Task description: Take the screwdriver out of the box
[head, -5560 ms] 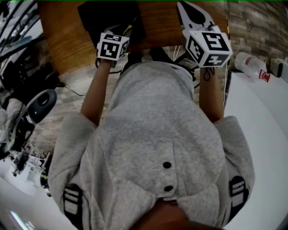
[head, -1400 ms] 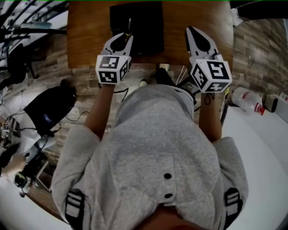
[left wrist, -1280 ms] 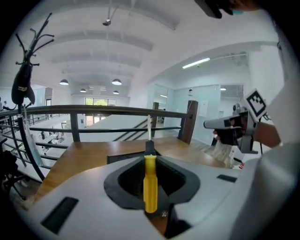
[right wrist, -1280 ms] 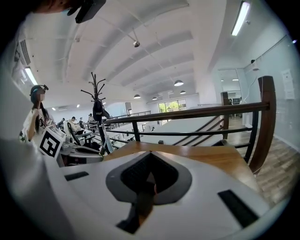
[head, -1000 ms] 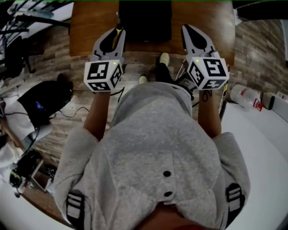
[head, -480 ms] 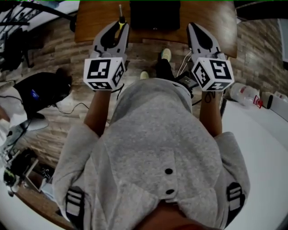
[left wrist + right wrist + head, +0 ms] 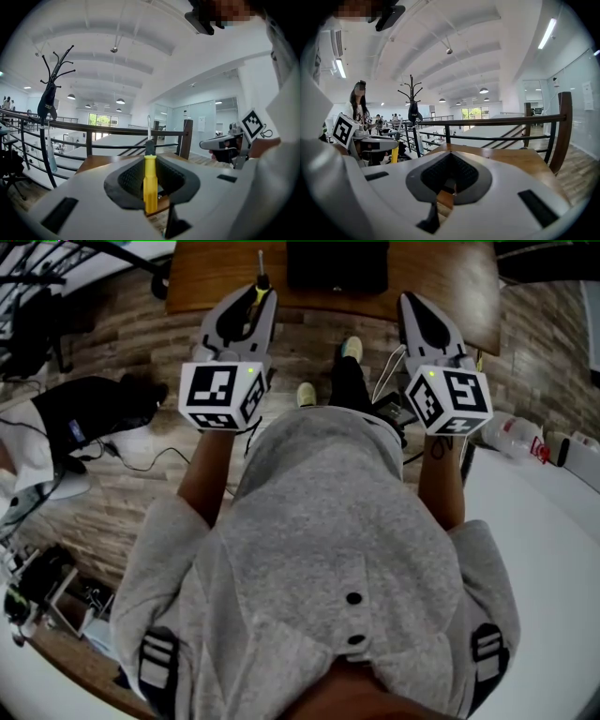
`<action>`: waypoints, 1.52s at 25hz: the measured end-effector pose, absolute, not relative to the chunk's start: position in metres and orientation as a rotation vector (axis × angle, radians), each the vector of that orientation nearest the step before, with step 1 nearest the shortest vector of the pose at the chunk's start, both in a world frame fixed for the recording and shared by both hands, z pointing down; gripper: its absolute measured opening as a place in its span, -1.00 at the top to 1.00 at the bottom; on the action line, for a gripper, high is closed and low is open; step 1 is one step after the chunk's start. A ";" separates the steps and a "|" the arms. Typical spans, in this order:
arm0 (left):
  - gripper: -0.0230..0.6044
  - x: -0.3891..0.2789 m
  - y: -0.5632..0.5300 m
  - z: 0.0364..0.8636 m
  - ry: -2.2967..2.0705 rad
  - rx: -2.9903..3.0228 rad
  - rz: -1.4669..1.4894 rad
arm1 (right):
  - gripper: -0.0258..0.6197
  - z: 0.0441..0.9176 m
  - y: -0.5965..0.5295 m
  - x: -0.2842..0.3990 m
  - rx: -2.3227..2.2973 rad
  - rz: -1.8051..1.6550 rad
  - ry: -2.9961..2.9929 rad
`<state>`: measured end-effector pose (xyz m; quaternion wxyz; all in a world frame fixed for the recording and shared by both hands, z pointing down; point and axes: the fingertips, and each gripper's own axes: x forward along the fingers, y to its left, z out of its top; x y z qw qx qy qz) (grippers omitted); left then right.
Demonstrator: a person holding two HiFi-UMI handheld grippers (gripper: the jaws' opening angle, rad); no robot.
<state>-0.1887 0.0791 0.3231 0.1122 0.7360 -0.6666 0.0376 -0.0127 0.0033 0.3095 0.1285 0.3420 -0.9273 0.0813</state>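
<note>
My left gripper is shut on a screwdriver with a yellow handle, its metal shaft pointing away from me toward the wooden table. In the left gripper view the yellow handle stands upright between the dark pads, and the shaft rises past the tips of the left gripper. The black box lies on the table at the top edge, apart from both grippers. My right gripper is shut with nothing in it; in its own view the right gripper shows tips meeting over the table.
Both grippers hang over the plank floor in front of the table. A black bag and cables lie at the left. A bottle sits by a white surface at the right. A railing and coat stand are behind the table.
Both grippers have drawn back from the table toward my body and risen a little. The box has slid toward the top edge of the head view. The screwdriver stays in the left gripper.
</note>
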 end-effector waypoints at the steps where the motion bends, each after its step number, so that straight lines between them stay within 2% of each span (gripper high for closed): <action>1: 0.66 -0.189 0.081 0.322 -1.956 2.162 0.109 | 0.87 0.310 0.005 -0.013 0.996 0.236 -2.695; 10: 0.67 -0.183 0.094 0.308 -1.952 2.179 0.083 | 0.87 0.292 0.018 -0.006 1.023 0.208 -2.698; 26: 0.66 -0.119 0.098 0.242 -2.008 2.207 0.032 | 0.87 0.236 0.021 0.045 1.040 0.206 -2.789; 38: 0.66 -0.105 0.080 0.253 -2.003 2.169 0.070 | 0.87 0.242 -0.011 0.068 1.088 0.240 -2.771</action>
